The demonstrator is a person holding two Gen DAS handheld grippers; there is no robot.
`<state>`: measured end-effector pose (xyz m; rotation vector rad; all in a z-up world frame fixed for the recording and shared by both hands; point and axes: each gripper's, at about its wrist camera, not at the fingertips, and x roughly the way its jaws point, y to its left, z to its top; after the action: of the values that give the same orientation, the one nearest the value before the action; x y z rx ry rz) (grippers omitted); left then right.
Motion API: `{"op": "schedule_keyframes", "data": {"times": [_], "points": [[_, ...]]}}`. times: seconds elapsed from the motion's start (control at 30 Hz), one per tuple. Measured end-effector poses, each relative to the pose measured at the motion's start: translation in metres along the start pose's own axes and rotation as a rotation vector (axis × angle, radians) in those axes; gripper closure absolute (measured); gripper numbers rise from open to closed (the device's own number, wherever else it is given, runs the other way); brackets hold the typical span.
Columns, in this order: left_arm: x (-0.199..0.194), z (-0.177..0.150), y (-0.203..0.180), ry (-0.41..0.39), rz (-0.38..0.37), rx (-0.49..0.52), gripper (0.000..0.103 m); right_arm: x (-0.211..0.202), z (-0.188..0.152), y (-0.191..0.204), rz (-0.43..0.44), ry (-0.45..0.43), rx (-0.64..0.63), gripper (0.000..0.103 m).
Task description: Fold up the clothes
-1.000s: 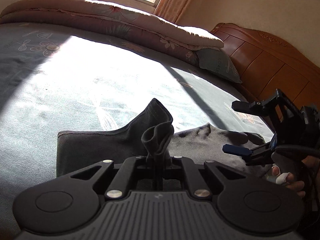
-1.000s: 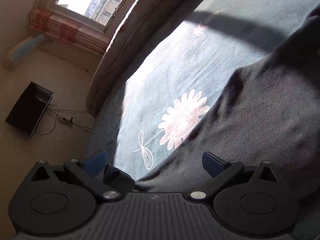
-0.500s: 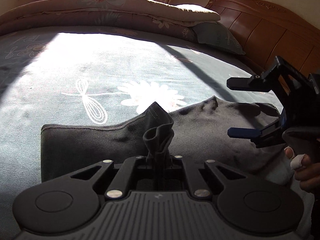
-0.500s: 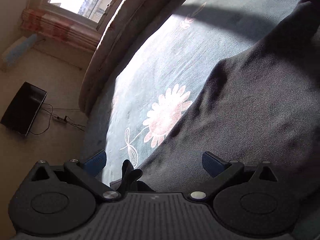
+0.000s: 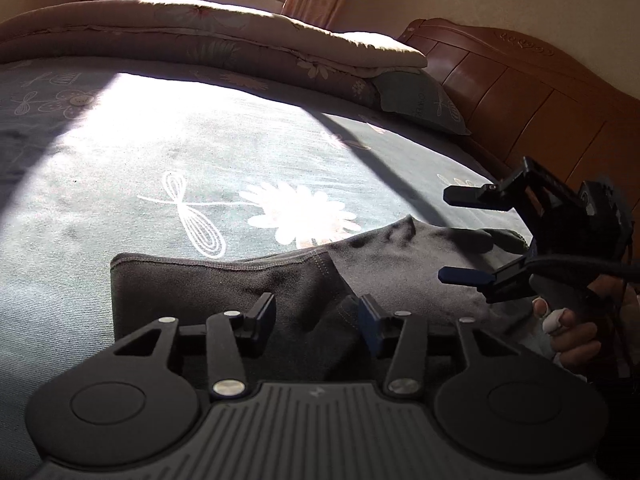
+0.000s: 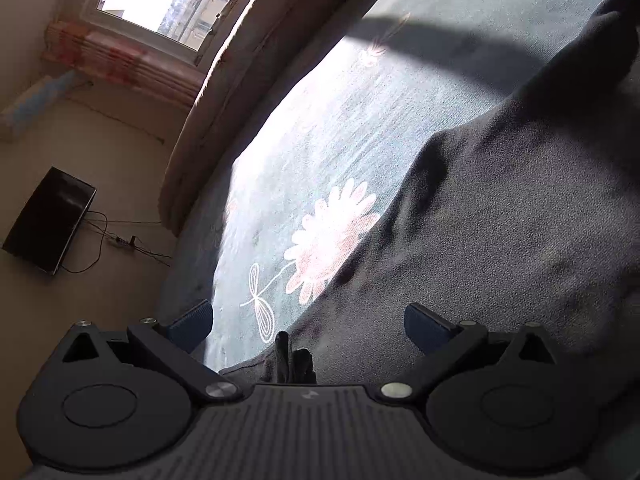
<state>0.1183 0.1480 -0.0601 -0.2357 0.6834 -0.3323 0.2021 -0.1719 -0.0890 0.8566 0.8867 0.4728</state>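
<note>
A dark grey garment [image 5: 208, 288] lies spread on the flowered bed sheet [image 5: 200, 152]. Low over its near fold is my left gripper [image 5: 316, 316]. Its jaws are opening, and a slack fold of the cloth lies between them, close to the right-hand finger [image 5: 370, 322] but free of the pads. My right gripper [image 5: 468, 236] hovers open at the garment's right end, one finger above the other, with nothing between them. In the right wrist view the right gripper [image 6: 310, 322] stands open over the garment [image 6: 520, 220] and its edge.
A folded quilt [image 5: 240, 36] and a pillow [image 5: 420, 98] lie along the far side of the bed, by a wooden headboard [image 5: 540, 92]. A hand with a bandaged finger [image 5: 560, 324] holds the right gripper. On the floor beyond the bed lies a black screen [image 6: 48, 220] with cables.
The left gripper's jaws have parted and let go of the pinched ridge of cloth, which has slumped down onto the garment. The right gripper has stayed open in about the same place.
</note>
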Motion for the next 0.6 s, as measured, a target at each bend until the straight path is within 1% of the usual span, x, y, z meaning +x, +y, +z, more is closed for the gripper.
{"op": "schedule_keyframes", "data": {"times": [0.1,0.2,0.3,0.37,0.43,0.5,0.57,0.6], "points": [[0.004,0.011,0.027,-0.018,0.07,-0.028,0.057,-0.001,-0.001,0.003,0.003,-0.003,-0.011,0.0],[0.027,0.012,0.054,0.018,0.081,-0.09,0.057,0.0,-0.004,0.01,0.014,0.008,-0.041,0.0],[0.042,0.004,0.064,0.045,0.084,-0.117,0.058,0.0,-0.007,0.022,0.049,0.023,-0.086,0.0],[0.037,0.004,0.061,0.052,0.074,-0.116,0.057,0.0,-0.012,0.033,0.085,0.035,-0.138,0.0],[0.023,0.005,0.057,0.036,0.06,-0.114,0.056,0.002,-0.018,0.048,0.135,0.054,-0.204,0.0],[0.01,0.0,0.055,0.032,0.026,-0.119,0.05,0.011,-0.026,0.061,0.188,0.087,-0.255,0.0],[0.003,-0.009,0.054,0.053,-0.014,-0.142,0.043,0.026,-0.036,0.072,0.24,0.133,-0.293,0.0],[0.001,-0.017,0.055,0.069,-0.028,-0.157,0.042,0.035,-0.041,0.075,0.255,0.16,-0.294,0.0]]}}
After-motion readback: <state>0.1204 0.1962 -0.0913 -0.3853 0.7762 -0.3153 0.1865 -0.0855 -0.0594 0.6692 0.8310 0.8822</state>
